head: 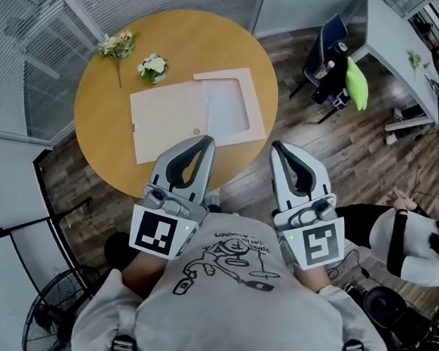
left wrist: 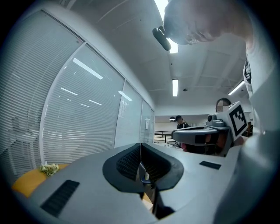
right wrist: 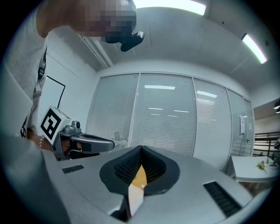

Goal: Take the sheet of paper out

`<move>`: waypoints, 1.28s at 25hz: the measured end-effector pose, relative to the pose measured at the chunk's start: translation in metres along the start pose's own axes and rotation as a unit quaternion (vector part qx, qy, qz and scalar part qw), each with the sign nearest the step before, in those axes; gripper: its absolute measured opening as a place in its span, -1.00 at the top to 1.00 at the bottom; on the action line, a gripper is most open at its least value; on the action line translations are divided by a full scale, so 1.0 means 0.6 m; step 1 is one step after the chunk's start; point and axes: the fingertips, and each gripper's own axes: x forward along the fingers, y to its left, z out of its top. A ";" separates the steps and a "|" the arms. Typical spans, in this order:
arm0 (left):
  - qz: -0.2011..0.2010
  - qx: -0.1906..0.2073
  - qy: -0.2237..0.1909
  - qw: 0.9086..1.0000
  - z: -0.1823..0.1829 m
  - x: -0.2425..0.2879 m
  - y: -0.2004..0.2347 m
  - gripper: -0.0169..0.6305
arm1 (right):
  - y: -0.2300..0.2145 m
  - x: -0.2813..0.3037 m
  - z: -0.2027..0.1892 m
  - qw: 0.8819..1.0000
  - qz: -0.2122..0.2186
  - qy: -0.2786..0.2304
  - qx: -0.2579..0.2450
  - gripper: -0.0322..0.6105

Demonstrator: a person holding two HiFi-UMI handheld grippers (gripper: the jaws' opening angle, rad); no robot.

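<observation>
Grippers both hang over the near edge of the round table [head: 100, 104]. The left gripper [head: 207, 140] and right gripper [head: 275, 144] each have their jaws pinched together with nothing in them. The sheet of paper [head: 224, 106] lies mid-table on a tan folder [head: 166, 122], and flowers [head: 153, 66] sit toward the table's far edge.

Round wooden desk [head: 107, 146], orange-brown top, upper centre of the head view.

Directly on it:
- Tan envelope [head: 168, 123] at centre, lying flat, with a small round clasp near its right edge.
- A second tan panel adjoins it on the right, its upper edge slightly higher. Cannot tell whether the two are joined.
- Whitish sheet [head: 225, 107] lies on that right panel, inside its borders.
- Leafy flower sprig [head: 117, 44] at the top's upper left.
- Small white flower bunch [head: 153, 66] just right of the sprig and lower, apart from the envelope.
</observation>
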 end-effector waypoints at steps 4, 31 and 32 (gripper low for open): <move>-0.006 -0.005 0.004 1.000 -0.010 0.008 0.031 0.88 | 0.001 0.028 -0.008 1.000 -0.012 0.003 0.001 0.88; 0.006 -0.082 0.154 0.985 -0.296 0.111 0.160 0.75 | -0.015 0.076 -0.018 1.000 -0.018 0.003 -0.020 0.88; 0.006 -0.083 0.163 0.983 -0.314 0.118 0.166 0.75 | -0.017 0.078 -0.017 1.000 -0.025 0.004 -0.015 0.88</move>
